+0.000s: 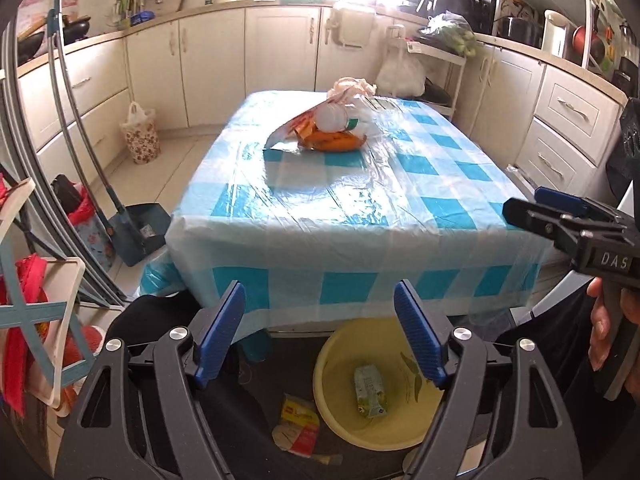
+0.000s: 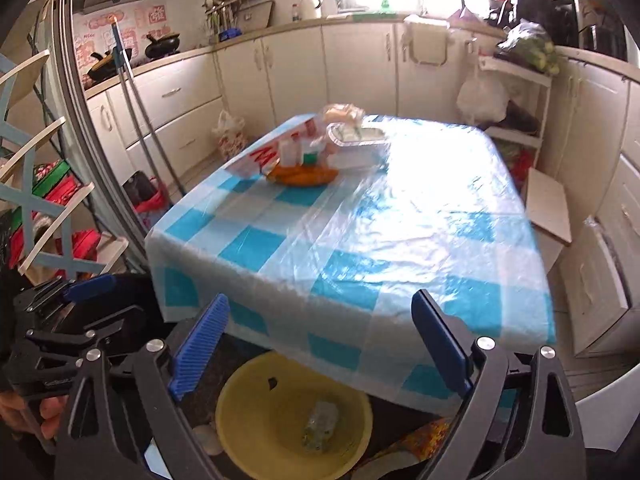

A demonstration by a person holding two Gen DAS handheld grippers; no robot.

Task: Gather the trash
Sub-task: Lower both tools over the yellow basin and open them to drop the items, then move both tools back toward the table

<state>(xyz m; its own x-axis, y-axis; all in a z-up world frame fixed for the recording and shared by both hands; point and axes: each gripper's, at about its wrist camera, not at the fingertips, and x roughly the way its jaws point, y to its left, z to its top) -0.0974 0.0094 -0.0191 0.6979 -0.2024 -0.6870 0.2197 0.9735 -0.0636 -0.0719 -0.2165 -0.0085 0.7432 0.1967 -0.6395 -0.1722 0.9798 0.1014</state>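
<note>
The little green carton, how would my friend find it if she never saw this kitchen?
Start at the table with the blue checked cloth. Below its near edge, a yellow bucket stands on the dark floor. The little green carton lies alone inside it; the red and yellow wrapper lies outside, on the floor.

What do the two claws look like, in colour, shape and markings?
Each claw, left and right, has a black plastic frame with triangular cut-outs and round silver rivets. The fingers carry flat blue ribbed pads. In the left wrist view, white letters "DAS" show on the side of the right one.
</note>
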